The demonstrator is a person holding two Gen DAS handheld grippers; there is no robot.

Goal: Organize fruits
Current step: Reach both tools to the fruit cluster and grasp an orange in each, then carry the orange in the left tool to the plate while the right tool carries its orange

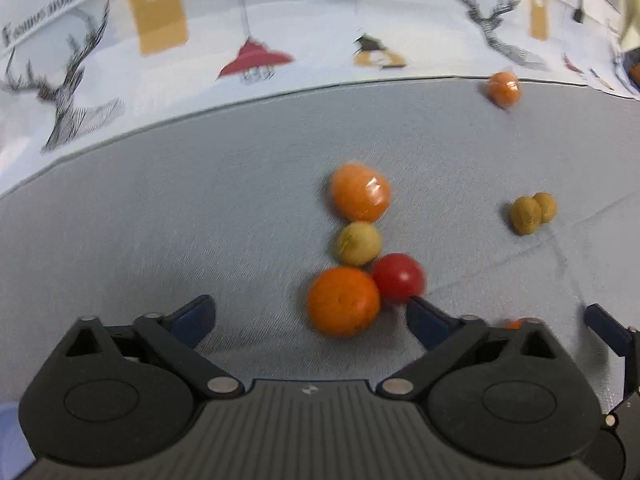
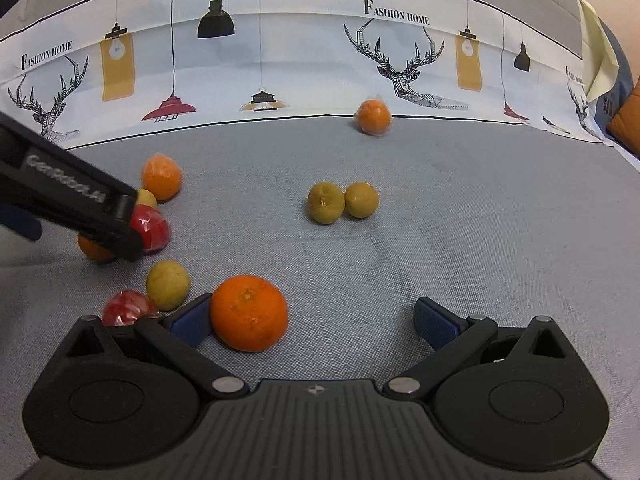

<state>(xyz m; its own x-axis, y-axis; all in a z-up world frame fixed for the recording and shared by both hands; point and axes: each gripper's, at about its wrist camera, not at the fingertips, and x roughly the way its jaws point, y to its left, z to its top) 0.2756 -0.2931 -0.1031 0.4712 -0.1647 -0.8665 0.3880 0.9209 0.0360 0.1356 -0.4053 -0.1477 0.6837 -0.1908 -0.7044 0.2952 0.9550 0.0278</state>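
Observation:
In the left wrist view my left gripper stands open over the grey cloth. A bare orange lies between its fingers, nearer the right one, and neither pad presses on it. Just beyond sit a red fruit, a yellow-green fruit and a wrapped orange. My right gripper is open too, with a bare orange against its left pad. A yellow-green fruit and a wrapped red fruit lie to its left. One black finger of the left gripper covers part of the left cluster.
Two yellow-green fruits rest side by side mid-cloth. A wrapped orange sits at the far edge against the white backdrop printed with deer and lamps. An orange cushion shows at the far right.

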